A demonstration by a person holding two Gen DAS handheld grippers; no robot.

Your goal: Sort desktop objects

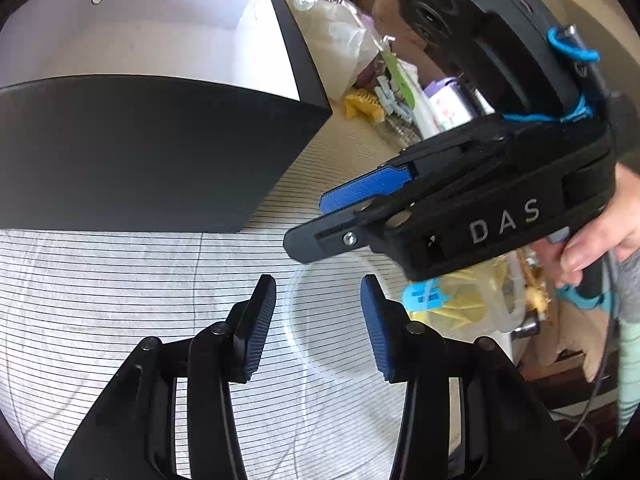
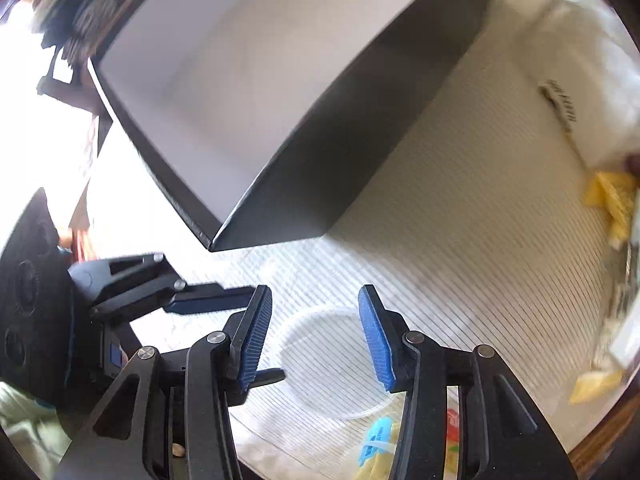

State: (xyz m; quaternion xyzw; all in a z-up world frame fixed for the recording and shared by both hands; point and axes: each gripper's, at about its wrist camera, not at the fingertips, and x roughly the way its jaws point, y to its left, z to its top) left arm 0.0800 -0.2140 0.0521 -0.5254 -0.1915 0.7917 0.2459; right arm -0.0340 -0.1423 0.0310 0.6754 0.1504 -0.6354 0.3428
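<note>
My left gripper [image 1: 318, 320] hangs over a clear, round plastic lid [image 1: 340, 320] lying flat on the striped cloth [image 1: 120, 300] — so transparent the stripes show straight through it. Its pads stand apart, pressing nothing. My right gripper [image 2: 312, 332] is over the same lid from the right, jaws parted too, nothing grasped. Far and left sits the black box [image 1: 140, 152], white inside — open-topped. Clutter of bags [image 1: 360, 40] lies far right.
</note>
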